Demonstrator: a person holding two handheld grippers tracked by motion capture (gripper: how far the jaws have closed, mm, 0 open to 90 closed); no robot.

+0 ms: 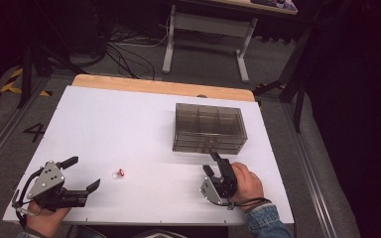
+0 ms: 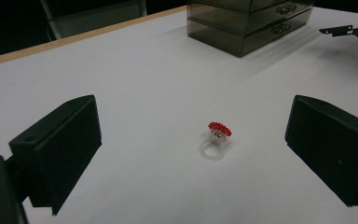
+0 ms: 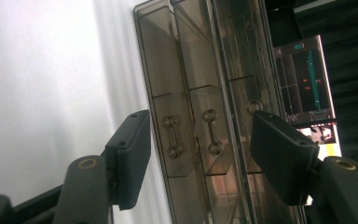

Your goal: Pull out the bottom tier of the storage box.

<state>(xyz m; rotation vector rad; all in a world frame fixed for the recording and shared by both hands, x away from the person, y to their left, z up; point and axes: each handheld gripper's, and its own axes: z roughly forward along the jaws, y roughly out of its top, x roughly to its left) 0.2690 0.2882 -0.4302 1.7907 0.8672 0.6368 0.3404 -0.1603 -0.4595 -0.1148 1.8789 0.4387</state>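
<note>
Nearest me, I am holding the left gripper (image 1: pixel 82 173) low at the near left corner of the white table (image 1: pixel 129 119), its jaws spread wide and gripping nothing. In the left gripper view the two black pads are standing far apart with bare tabletop between them.

Just ahead of those jaws, a small clear ring with a red top (image 2: pixel 216 138) is lying on the table, apart from both pads and a little nearer the right-hand one. From the high view the ring (image 1: pixel 118 173) is sitting near the front edge, between my two grippers and closer to the left.

Further right, I am keeping the right gripper (image 1: pixel 212 163) tilted on its side in my right hand (image 1: pixel 246 182), a denim cuff showing at the wrist. Its jaws are parted and empty, pointing at the smoked drawer box (image 1: pixel 209 128) just beyond.

In the right gripper view the jaws are framing the box front (image 3: pixel 200 135), where knobbed pull handles (image 3: pixel 170 136) are showing on the stacked drawers. I am seeing a gap between pads and box, no contact.

Farthest off, the wooden table edge (image 1: pixel 158 87) is running behind the box, with cables lying on the floor (image 1: pixel 129 54) beyond.
</note>
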